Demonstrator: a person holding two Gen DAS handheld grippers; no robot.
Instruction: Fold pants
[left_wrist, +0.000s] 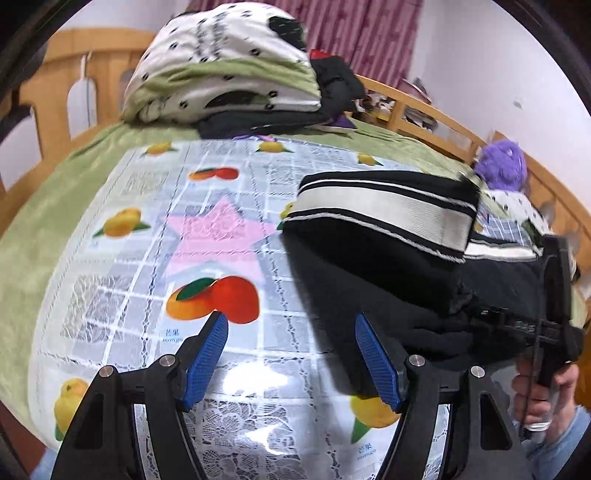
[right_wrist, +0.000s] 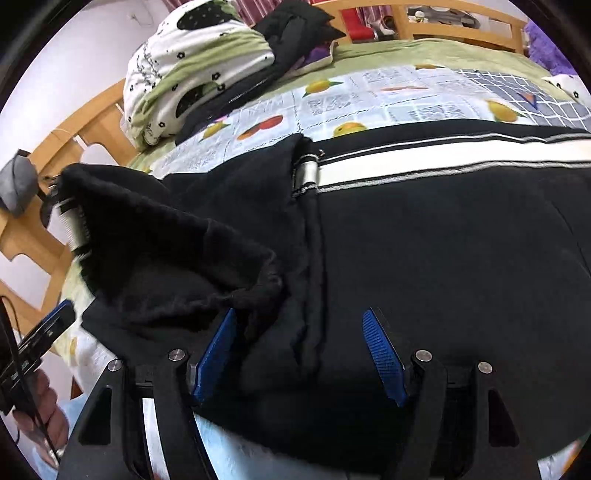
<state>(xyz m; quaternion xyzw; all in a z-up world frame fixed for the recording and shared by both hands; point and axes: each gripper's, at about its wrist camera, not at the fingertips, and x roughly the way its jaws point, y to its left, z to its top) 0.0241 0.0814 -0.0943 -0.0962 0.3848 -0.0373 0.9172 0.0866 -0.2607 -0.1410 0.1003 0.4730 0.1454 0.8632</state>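
Observation:
Black pants (left_wrist: 373, 258) with a white side stripe (left_wrist: 384, 214) lie folded on a fruit-print plastic cloth (left_wrist: 147, 240) on the bed. In the right wrist view the pants (right_wrist: 424, 251) fill the frame, with the fleecy waist end (right_wrist: 166, 251) raised and turned over at the left. My left gripper (left_wrist: 290, 323) is open and empty above the cloth, at the pants' left edge. My right gripper (right_wrist: 299, 321) is open, its blue pads (right_wrist: 380, 350) on either side of a fold of the black fabric. The right gripper also shows in the left wrist view (left_wrist: 554, 306).
A folded green and white quilt (left_wrist: 225, 70) with dark clothes (left_wrist: 332, 88) sits at the head of the bed. A wooden bed rail (left_wrist: 436, 118) runs along the far side. A purple plush toy (left_wrist: 502, 162) lies at the right. The left gripper's handle (right_wrist: 40, 339) shows at the left.

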